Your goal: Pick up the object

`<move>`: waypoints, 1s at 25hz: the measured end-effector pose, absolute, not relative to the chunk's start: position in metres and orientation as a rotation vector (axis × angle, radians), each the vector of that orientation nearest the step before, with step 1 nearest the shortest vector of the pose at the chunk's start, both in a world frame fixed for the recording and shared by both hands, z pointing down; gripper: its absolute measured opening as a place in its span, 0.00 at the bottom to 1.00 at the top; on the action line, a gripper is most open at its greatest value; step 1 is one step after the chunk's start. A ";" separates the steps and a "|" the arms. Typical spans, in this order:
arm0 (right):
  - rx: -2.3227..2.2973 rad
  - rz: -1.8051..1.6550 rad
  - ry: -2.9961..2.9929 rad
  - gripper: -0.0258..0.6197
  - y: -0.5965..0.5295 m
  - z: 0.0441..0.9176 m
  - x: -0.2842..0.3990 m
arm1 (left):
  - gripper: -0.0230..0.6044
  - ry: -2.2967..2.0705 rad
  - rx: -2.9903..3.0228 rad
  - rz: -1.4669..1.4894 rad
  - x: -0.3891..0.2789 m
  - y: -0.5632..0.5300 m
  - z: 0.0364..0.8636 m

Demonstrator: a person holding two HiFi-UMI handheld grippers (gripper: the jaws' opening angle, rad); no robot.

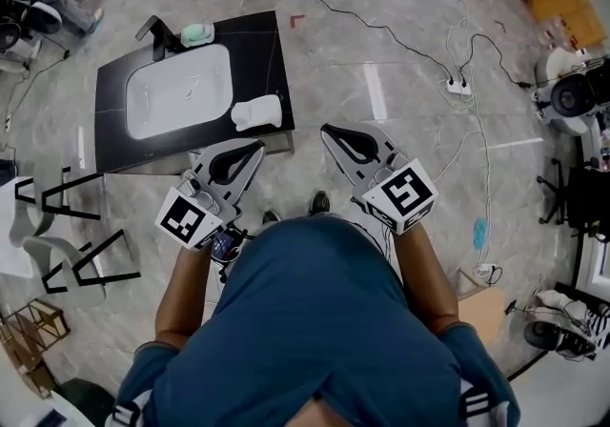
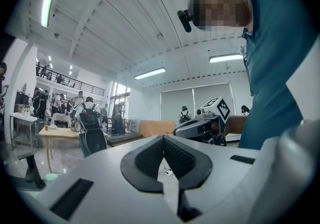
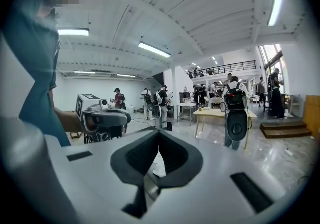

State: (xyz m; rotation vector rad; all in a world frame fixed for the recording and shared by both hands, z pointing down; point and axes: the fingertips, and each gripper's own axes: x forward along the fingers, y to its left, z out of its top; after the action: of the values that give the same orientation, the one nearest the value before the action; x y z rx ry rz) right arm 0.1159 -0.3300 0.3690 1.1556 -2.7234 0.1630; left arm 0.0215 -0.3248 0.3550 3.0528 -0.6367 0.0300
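A lumpy white object [image 1: 257,112] lies on the front right corner of a black counter [image 1: 114,134] with a white sink basin [image 1: 176,91]. At the counter's back stand a black tap [image 1: 157,34] and a teal pad [image 1: 197,33]. My left gripper [image 1: 259,145] hangs just in front of the counter's near edge, shut and empty. To its right, over the floor, my right gripper [image 1: 327,129] is shut and empty too. Both gripper views look level across the hall: the left gripper [image 2: 163,137] sees the right one [image 2: 200,125], and the right gripper [image 3: 159,131] sees the left one [image 3: 102,117].
Cables run over the marble floor to a power strip [image 1: 459,87] on the right. Black-framed chairs [image 1: 67,254] stand at the left, equipment [image 1: 572,96] at the far right. A wooden table [image 3: 225,113] and several people with backpacks stand in the hall.
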 end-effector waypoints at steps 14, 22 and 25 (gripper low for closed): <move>1.081 0.213 -2.726 0.06 -0.369 0.386 0.113 | 0.04 -0.656 3.020 0.063 0.026 -0.351 0.371; 1.143 0.180 -2.718 0.06 -0.401 0.367 0.078 | 0.04 -0.586 3.044 0.014 -0.002 -0.392 0.363; 1.162 0.186 -2.704 0.06 -0.409 0.370 0.071 | 0.04 -0.558 3.046 0.009 -0.009 -0.402 0.362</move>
State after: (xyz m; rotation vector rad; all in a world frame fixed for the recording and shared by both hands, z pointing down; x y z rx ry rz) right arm 0.0714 -0.4089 0.3703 1.1619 -2.7044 0.1859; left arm -0.0088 -0.4024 0.3622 3.0458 -0.5582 0.0092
